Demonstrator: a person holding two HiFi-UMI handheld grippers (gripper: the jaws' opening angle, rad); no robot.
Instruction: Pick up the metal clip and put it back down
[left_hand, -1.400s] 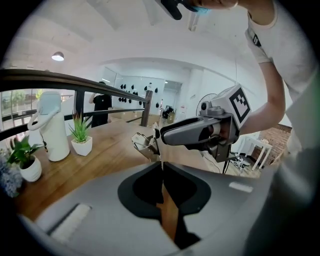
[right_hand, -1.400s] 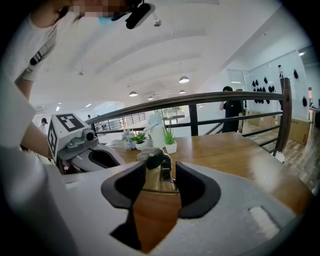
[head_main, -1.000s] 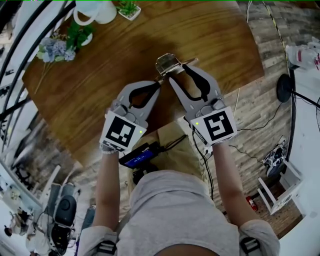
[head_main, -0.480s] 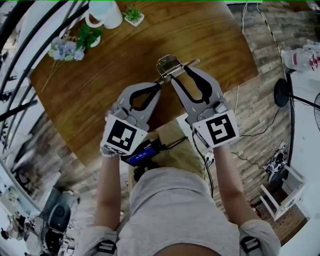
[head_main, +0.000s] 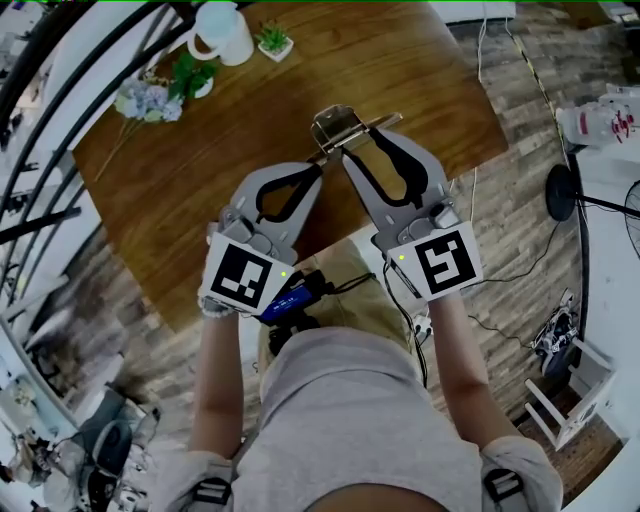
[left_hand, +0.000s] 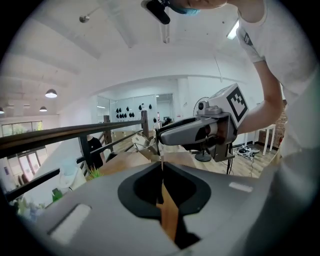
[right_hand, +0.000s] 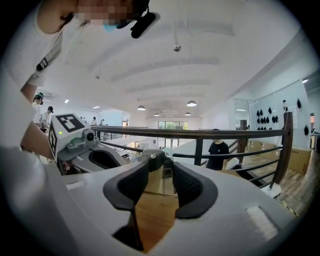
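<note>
Right gripper (head_main: 362, 143) closing on metal clip (head_main: 336, 124) — left gripper (head_main: 318, 167) pinching it.

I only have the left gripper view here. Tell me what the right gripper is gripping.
Observer: In its own view the right gripper has the metal clip between its jaws, which have just been closing a little onto the clip's body.
Operator: Now tell me where the clip is over the table.
Observer: The head view shows it over the wooden table, close to the edge nearest the person.
Operator: List what else is on that table.
Observer: A white mug, a small potted plant and flowers are at the far corner, well apart from the clip.
</note>
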